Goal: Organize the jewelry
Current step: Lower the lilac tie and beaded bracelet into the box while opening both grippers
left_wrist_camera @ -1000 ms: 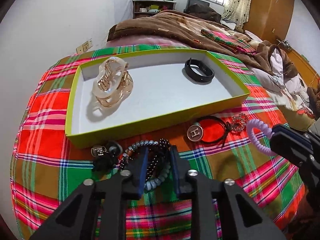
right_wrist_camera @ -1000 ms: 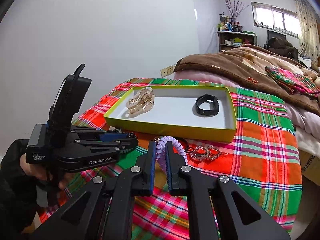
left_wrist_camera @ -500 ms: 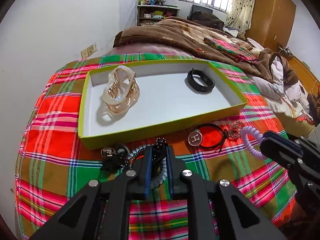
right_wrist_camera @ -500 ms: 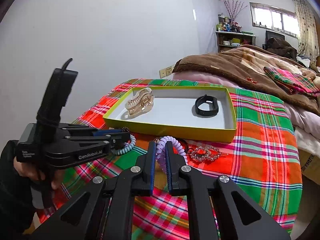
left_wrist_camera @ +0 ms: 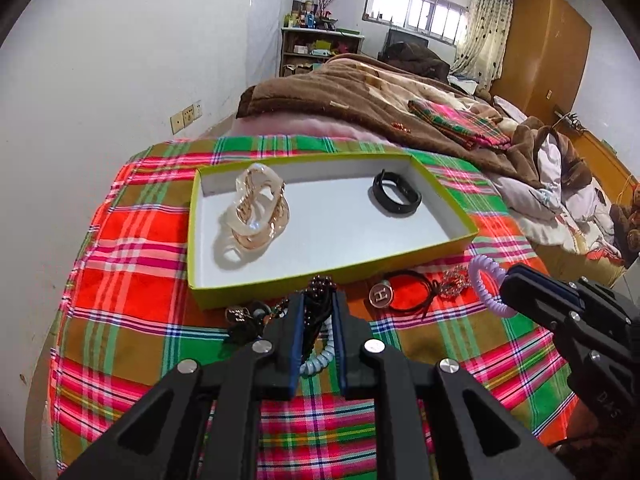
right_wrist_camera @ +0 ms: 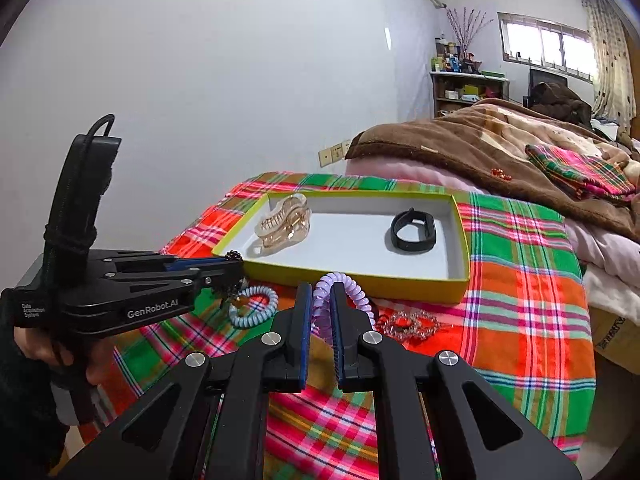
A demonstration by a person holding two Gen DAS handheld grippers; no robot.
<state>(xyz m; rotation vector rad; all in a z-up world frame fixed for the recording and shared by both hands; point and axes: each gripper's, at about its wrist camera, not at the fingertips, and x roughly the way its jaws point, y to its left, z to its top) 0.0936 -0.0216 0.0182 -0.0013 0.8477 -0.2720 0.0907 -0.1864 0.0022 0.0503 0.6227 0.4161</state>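
Landmark is the yellow-green tray [left_wrist_camera: 332, 276] on the plaid cloth [left_wrist_camera: 132, 280]. Left gripper [left_wrist_camera: 317, 308] sits just in front of the tray's near wall, fingers narrow and clamped on a dark bead bracelet [left_wrist_camera: 320, 285], whose bead cluster pokes up between the tips against the wall; a pale blue coil tie [right_wrist_camera: 254, 306] hangs from the same bunch, just in front of the tray. Right gripper [right_wrist_camera: 320, 312] is also in front of the near wall, toward its right end, fingers narrow and pinching a purple coil tie [right_wrist_camera: 340, 286] lifted off the cloth. Inside the tray: clear-and-gold claw clip [left_wrist_camera: 258, 210] at the left end, black band [left_wrist_camera: 396, 192] at the right end, well apart. In front of the tray's right part on the cloth: black hair tie with round H charm [left_wrist_camera: 380, 294], and beside it a rhinestone piece [right_wrist_camera: 408, 324]. Small dark charm item [left_wrist_camera: 240, 316] lies in front of the tray's left part; detail unclear. Brown blanket [left_wrist_camera: 360, 100] behind the tray.
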